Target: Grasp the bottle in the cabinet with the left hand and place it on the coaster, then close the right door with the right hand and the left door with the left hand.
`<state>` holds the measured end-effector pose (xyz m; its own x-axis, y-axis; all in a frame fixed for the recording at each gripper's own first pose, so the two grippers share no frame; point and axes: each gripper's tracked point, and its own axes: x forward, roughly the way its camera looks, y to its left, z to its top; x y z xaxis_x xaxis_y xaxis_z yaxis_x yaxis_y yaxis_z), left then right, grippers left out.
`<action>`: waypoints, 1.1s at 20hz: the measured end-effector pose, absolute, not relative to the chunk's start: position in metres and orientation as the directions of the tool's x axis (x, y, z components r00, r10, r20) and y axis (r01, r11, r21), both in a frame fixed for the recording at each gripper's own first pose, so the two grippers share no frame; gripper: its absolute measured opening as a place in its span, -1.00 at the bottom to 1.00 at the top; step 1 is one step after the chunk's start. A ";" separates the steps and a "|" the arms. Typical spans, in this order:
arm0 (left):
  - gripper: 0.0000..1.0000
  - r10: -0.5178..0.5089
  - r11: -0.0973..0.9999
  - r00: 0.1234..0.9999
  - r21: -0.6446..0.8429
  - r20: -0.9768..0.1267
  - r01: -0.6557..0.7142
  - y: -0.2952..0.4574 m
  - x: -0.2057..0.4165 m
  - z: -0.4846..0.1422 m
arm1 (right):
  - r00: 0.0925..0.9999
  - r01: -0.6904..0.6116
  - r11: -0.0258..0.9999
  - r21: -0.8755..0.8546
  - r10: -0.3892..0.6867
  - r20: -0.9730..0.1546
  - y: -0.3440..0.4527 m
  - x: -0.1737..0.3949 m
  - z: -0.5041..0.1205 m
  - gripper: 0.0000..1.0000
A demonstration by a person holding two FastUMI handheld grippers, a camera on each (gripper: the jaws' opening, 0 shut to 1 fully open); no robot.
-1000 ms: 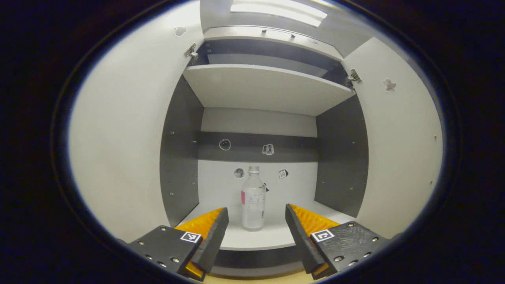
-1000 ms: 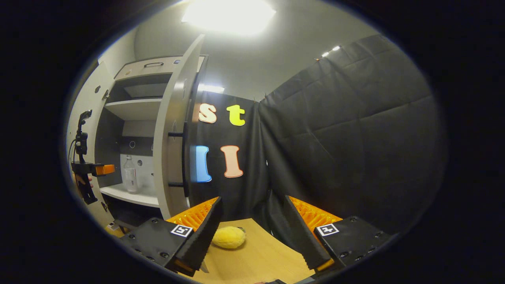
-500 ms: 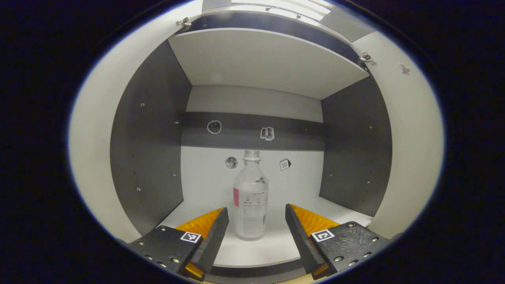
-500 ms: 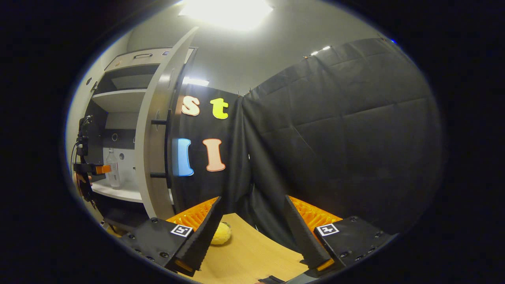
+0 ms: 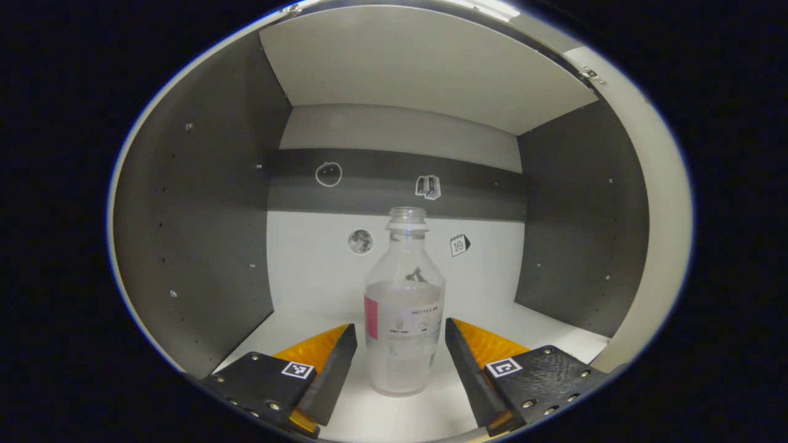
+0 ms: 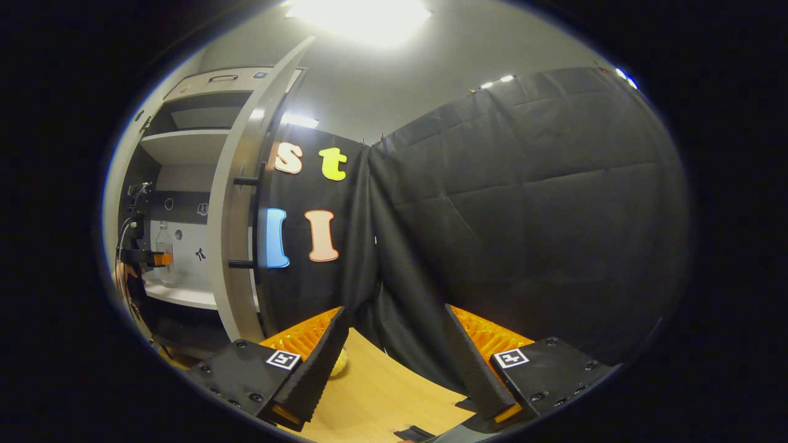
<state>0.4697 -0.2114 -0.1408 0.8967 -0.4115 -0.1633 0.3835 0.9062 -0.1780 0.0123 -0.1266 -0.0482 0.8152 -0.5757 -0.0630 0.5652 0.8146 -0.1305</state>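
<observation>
Since a second ago the left gripper [image 5: 401, 344] has pushed deeper into the cabinet [image 5: 203, 203], its spread fingers now flanking the upright bottle [image 5: 403, 314] on the lower shelf [image 5: 295, 326] without touching it. From the right gripper view, the right gripper [image 6: 394, 344] hovers spread over the wooden surface [image 6: 375, 400], beside the open right door [image 6: 237, 203]; the left gripper [image 6: 154, 258] appears far off.

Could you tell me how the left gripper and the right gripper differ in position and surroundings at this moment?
The left gripper reaches inside the cabinet, whereas the right gripper hangs outside it over the wooden table. The left gripper has the bottle standing between its fingers, not yet pressed; the right gripper has nothing between its fingers. Both are open.
</observation>
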 end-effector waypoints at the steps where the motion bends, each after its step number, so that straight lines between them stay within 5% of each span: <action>1: 0.84 -0.411 0.907 0.895 -0.174 -0.175 0.383 -0.212 0.472 -0.145 | 0.817 0.562 0.817 -0.132 -0.573 -0.065 -0.125 0.012 -0.048 0.96; 4: 0.43 -0.411 0.909 0.893 -0.158 -0.186 0.386 -0.211 0.472 -0.146 | 0.822 0.555 0.821 -0.138 -0.566 -0.065 -0.124 0.011 -0.049 0.96; 22: 0.43 -0.385 0.916 0.920 -0.156 -0.076 0.370 -0.175 0.326 -0.082 | 0.908 0.405 0.912 -0.071 -0.410 -0.084 -0.129 -0.012 -0.048 0.96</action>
